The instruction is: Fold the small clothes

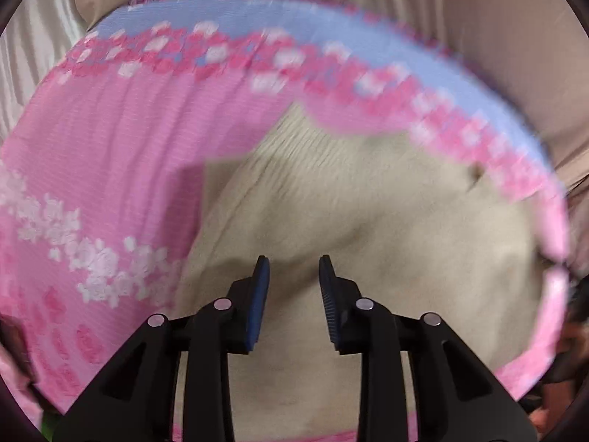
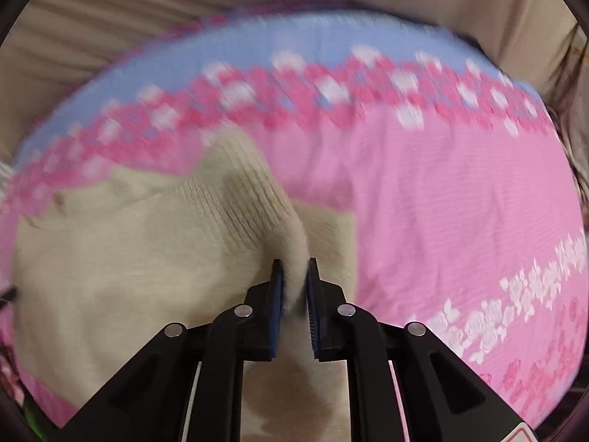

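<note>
Cream knit garment [image 2: 121, 258] spread flat on a pink floral bedsheet [image 2: 441, 202], with a blue band [image 2: 294, 40] along the sheet's far edge. Long axis hard to tell, since the near part is hidden behind both claws; the visible cloth runs mostly left to right in the right wrist view. One ribbed fold [image 2: 235, 199] lifted into a ridge, running from far-left down to the near centre. Right claw [image 2: 293, 280] clamped on the near end of that ridge, cloth bunched between the blue pads. Left claw [image 1: 293, 276] hanging just above the cream knit [image 1: 368, 221], jaws apart, nothing between them. Beige draped fabric [image 1: 478, 18] beyond the sheet. No containers in sight.
</note>
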Demonstrator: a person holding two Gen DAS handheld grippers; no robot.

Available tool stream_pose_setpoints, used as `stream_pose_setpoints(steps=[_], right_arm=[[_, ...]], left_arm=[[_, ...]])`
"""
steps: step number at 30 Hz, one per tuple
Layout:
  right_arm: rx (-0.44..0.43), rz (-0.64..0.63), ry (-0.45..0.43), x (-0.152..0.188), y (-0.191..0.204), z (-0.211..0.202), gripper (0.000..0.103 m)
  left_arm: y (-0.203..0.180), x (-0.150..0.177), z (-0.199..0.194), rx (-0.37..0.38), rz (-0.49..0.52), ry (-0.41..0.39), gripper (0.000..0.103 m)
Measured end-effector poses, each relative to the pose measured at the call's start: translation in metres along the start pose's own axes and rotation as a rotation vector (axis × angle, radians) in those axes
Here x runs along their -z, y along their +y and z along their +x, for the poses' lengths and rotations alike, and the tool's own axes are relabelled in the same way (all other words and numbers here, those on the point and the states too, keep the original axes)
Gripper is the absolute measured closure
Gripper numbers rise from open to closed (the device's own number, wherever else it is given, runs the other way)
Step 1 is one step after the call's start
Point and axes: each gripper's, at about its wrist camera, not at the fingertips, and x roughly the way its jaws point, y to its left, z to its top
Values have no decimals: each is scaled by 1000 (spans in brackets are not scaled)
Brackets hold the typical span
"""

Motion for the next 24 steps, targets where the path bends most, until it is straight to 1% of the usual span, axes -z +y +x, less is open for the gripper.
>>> stream_pose_setpoints(steps=[1,3,4,5,6,7,8,10,11,12,13,14,15,16,17,18,19,20,22,23,24], right_arm=[[-30,27,-24,3,-3,-7,92],[-57,61,-87,5,-3,-26,81],[-72,60,-106,3,0,-32,67],[-77,47,-107,-1,4,-33,58],[-65,18,-109,-8,10,-30,57],[-51,3,-109,-14,13,-27,56],[-38,-8,-102,-21,16,-21,51],[-33,-11,-68,-33,18,-6,44],[-40,-7,-50,-38,17,3,48],[-47,-3,-31,-39,17,13,63],[-60,-3,-13,-38,18,18,94],[-84,11,0,-39,18,19,96],[-105,23,-39,-39,18,8,96],[-127,25,-94,-40,17,-8,96],[-129,26,-146,-40,17,-25,96],[-131,34,-176,-42,15,-34,96],[-133,50,-200,-44,13,-37,95],[-131,57,-199,-46,10,-32,92],[-74,45,-79,-52,8,9,87],[-24,57,-8,-52,6,25,87],[-43,98,3,-50,2,23,87]], left_arm=[[-4,-5,-10,9,7,-34,63],[-10,-15,-15,-36,30,-64,49],[-12,-21,-12,-46,36,-69,47],[-11,-29,-4,-68,35,-58,45],[-9,-38,8,-104,21,-32,40],[-7,-43,16,-116,12,-19,40],[-2,-52,30,-144,-4,2,40],[3,-60,48,-158,-12,28,40],[5,-63,55,-145,-10,37,42],[6,-65,62,-122,-2,46,64],[6,-66,65,-99,2,57,85],[6,-69,62,-80,-8,51,86],[6,-71,55,-65,-17,27,90],[6,-74,41,-34,-25,-15,90],[5,-76,29,-20,-29,-50,90],[6,-78,22,-23,-33,-75,93],[6,-81,21,-37,-40,-82,92],[8,-84,28,-59,-54,-75,92],[8,-89,50,-80,-43,-22,87],[6,-89,64,-129,-29,34,86],[3,-89,67,-153,-15,49,85]])
